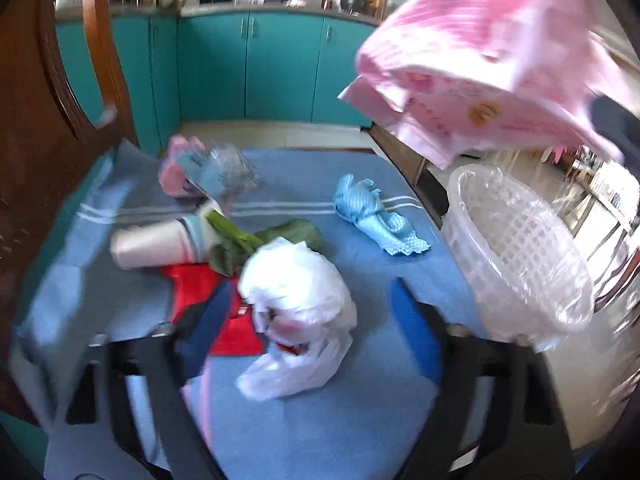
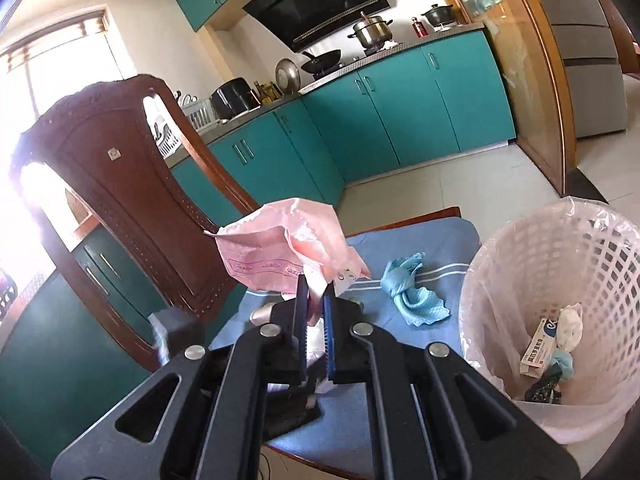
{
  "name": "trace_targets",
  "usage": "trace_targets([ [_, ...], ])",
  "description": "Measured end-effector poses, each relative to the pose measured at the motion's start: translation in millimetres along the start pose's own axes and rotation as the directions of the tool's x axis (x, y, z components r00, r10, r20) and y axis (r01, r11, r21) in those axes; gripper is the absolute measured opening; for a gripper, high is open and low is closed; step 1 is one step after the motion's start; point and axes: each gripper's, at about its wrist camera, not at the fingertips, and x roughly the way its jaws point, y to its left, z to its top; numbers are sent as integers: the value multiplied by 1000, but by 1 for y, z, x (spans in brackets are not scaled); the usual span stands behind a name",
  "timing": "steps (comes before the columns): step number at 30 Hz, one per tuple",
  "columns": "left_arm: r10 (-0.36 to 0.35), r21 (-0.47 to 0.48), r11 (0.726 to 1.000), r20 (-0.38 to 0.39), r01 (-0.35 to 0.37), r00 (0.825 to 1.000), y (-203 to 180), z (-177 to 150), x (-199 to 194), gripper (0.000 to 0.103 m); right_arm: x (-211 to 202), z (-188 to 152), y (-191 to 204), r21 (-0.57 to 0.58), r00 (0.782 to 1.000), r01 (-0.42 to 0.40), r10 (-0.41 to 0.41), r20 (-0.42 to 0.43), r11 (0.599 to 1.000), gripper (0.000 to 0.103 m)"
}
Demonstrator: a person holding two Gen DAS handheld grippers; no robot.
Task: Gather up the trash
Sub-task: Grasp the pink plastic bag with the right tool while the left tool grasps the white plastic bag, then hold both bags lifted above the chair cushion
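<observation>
Trash on bench point(image 1: 360, 420), blue cloth cover. Right claw point(image 2: 314, 304) pinching pink plastic bag point(image 2: 288, 248), raised off bench; in left wrist view the bag point(image 1: 492, 60) hangs at 1 o'clock, above lined white basket bin point(image 1: 520, 252). Bin at 3 o'clock of bench edge; inside: small box point(image 2: 536, 346), crumpled tissue point(image 2: 570, 326), dark bits. Left claw point(image 1: 308, 320) spread wide, nothing gripped, white plastic bag point(image 1: 296, 312) btwn its fingers on the bench. At 10 o'clock of that bag: paper cups point(image 1: 156, 244), green leaf point(image 1: 260, 240), red wrapper point(image 1: 208, 300). Crumpled blue rag point(image 1: 372, 212) at 12 o'clock, apart from rest.
</observation>
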Motion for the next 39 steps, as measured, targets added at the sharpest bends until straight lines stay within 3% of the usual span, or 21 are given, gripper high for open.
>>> trace_targets([
  [1, -9, -14, 1000, -15, 9, 1000, 2, 0, 5, 59, 1, -1, 0, -1, 1000, -3, 3, -7, 1000, 8],
  [2, -8, -26, 1000, -29, 8, 1000, 4, -1, 11, 41, 2, -1, 1, -3, 1000, -7, 7, -10, 1000, 8],
  [5, -11, -51, 999, -10, 10, 1000, 10, 0, 3, 22, -4, 2, 2, -33, 1000, -3, 3, 0, 999, 8],
  [11, -90, -19, 996, 128, 93, 988, 8, 7, -91, 19, -17, 5, 4, -55, 1000, 13, -11, 29, 998, 8],
  [14, -77, -30, 996, 211, 85, 975, 23, 4, -145, 19, -22, 1, 4, -65, 999, 28, -26, 30, 998, 8],
  [17, -60, -42, 996, 257, 73, 965, 39, -2, -174, 19, -26, -8, 5, -80, 998, 57, -54, 28, 995, 8],
  [23, -9, -55, 998, 244, 23, 970, 61, -8, -173, 19, -28, -22, 13, -95, 997, 72, -71, 17, 993, 8],
  [39, 1, -71, 997, 248, 17, 969, 62, -12, -164, 20, -17, -35, 25, -161, 996, 93, -94, 2, 983, 8],
])
